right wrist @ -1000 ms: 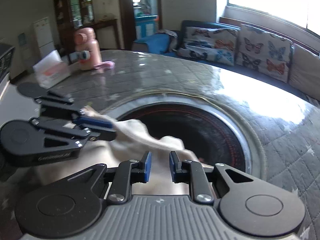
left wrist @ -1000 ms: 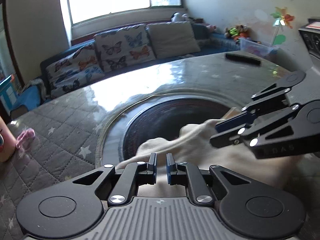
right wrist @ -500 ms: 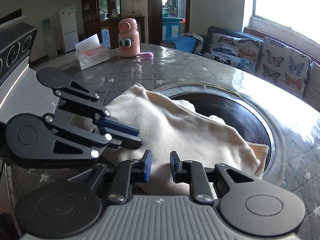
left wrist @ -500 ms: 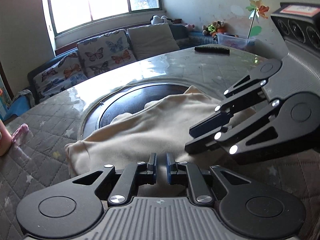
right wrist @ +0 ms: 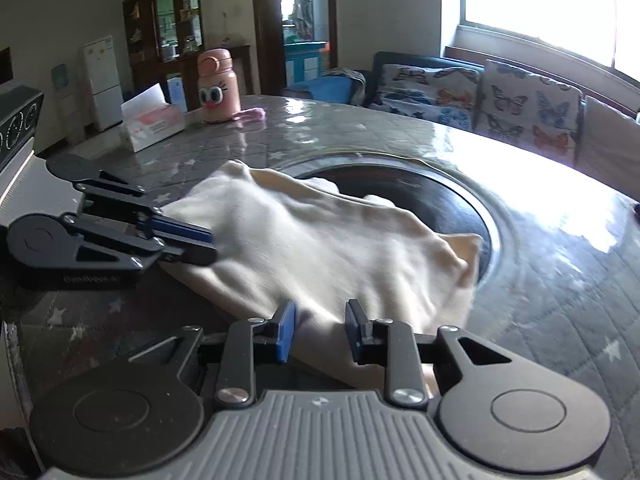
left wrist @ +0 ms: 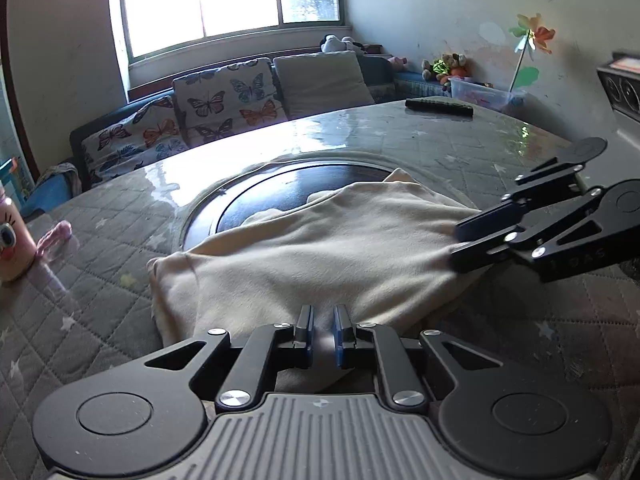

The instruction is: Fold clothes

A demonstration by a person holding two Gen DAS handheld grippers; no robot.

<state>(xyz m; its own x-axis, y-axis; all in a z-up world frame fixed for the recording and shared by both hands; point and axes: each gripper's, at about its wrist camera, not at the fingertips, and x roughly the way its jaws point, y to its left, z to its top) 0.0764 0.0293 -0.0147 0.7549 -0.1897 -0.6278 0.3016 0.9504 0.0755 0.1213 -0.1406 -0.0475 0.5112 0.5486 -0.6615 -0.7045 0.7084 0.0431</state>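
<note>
A cream garment (left wrist: 320, 248) lies on the quilted table, its far part over the dark round inset (left wrist: 288, 192); it also shows in the right wrist view (right wrist: 320, 248). My left gripper (left wrist: 323, 338) is shut on the garment's near edge. My right gripper (right wrist: 318, 330) has its jaws parted around the near edge of the cloth, which lies between them. In the left wrist view the right gripper (left wrist: 460, 246) sits at the garment's right edge. In the right wrist view the left gripper (right wrist: 208, 246) sits at its left edge.
A pink bottle (right wrist: 216, 86) and a tissue box (right wrist: 150, 124) stand at the far left of the table. A black remote (left wrist: 438, 106) lies at the far side. A sofa with butterfly cushions (left wrist: 224, 100) stands beyond the table. A grey appliance (right wrist: 16, 132) sits at the near edge.
Both grippers have pulled the garment towards the near table edge and laid it flatter. The right gripper's jaws have opened wider; the left stays shut.
</note>
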